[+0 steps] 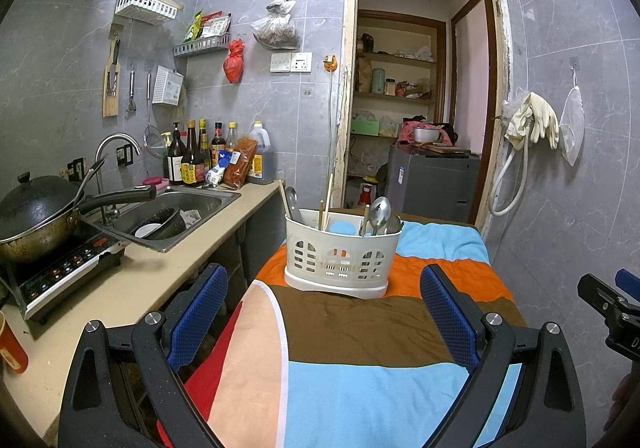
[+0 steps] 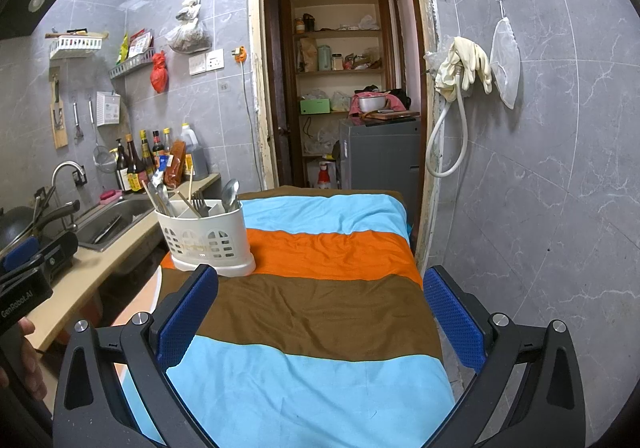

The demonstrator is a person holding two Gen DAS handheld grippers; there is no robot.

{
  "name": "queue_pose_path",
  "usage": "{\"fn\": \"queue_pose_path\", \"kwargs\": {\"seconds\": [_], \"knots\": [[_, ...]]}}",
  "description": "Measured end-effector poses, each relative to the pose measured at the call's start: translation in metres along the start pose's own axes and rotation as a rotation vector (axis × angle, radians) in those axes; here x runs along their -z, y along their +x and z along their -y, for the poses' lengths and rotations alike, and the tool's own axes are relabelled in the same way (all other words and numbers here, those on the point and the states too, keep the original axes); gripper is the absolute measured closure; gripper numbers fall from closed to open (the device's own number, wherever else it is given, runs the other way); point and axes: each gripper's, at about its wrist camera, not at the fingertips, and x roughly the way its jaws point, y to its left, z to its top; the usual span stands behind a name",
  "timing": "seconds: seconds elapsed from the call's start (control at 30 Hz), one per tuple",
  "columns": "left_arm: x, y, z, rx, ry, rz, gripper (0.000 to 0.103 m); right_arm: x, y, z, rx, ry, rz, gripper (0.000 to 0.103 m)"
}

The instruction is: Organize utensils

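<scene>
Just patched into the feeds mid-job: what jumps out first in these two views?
The white utensil caddy stands upright on the orange band of the striped cloth, holding spoons, chopsticks and a fork. Both grippers, left and right, are open, empty and back from it. Left of the cloth is a counter with a sink and a wok.

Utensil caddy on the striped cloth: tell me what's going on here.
A person holds two handheld grippers over a table with a striped cloth. The left gripper and right gripper are both open and hold nothing. The white utensil caddy stands upright on the orange stripe, already holding spoons, chopsticks and a fork. No loose utensils lie on the cloth.
</scene>
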Motion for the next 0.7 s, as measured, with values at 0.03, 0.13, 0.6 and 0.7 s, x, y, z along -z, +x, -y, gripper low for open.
{"fn": "queue_pose_path", "kwargs": {"seconds": [0.03,0.13,0.6,0.7], "knots": [[0.0,0.0,0.0004,-0.001,0.0,0.0,0.009,0.0001,-0.0003,0.0003,0.0,0.0,-0.001,0.0],[0.0001,-0.0001,0.0005,-0.001,-0.001,0.001,0.009,-0.0001,-0.0004,0.0,0.0,0.0,0.0,0.0],[0.0004,0.0014,0.0037,-0.001,-0.011,-0.007,0.009,-0.0005,-0.0001,-0.0009,0.001,-0.001,-0.001,0.0],[0.0005,0.003,0.0098,-0.017,-0.009,-0.009,0.009,-0.0005,-0.0002,-0.0012,0.001,-0.002,0.0,0.0]]}}
